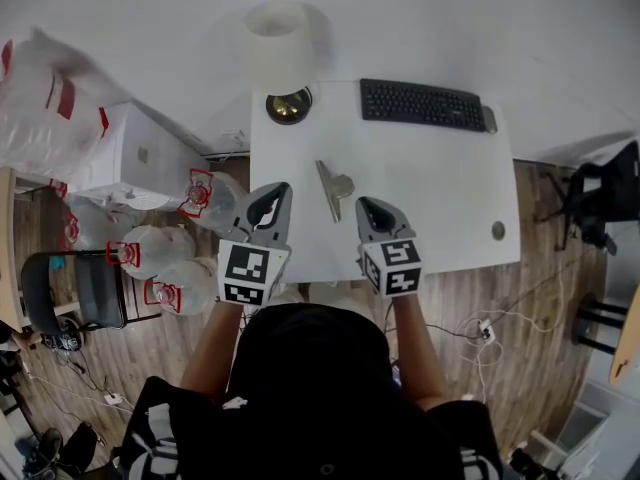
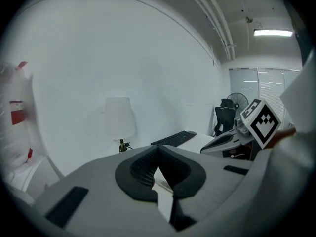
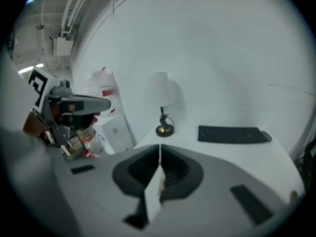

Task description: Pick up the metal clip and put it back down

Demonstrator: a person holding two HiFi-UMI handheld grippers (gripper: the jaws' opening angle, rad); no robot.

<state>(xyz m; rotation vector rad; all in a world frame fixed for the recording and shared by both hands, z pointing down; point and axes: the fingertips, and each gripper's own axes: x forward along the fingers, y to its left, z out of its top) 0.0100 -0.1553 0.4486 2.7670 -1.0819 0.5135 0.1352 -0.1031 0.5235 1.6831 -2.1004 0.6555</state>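
Both tools hover at the near edge of the white table point(image 1: 450, 218), and the left gripper point(image 1: 277, 198) and the right gripper point(image 1: 370, 210) are each clenched on nothing. The silver metal clip point(image 1: 333, 188) lies flat between them, just past their tips. Its long axis runs away from the person, with the far end leaning slightly left and a wider lobe jutting right. My call: one gripper opens first, then bites across the narrow width, not along the length.
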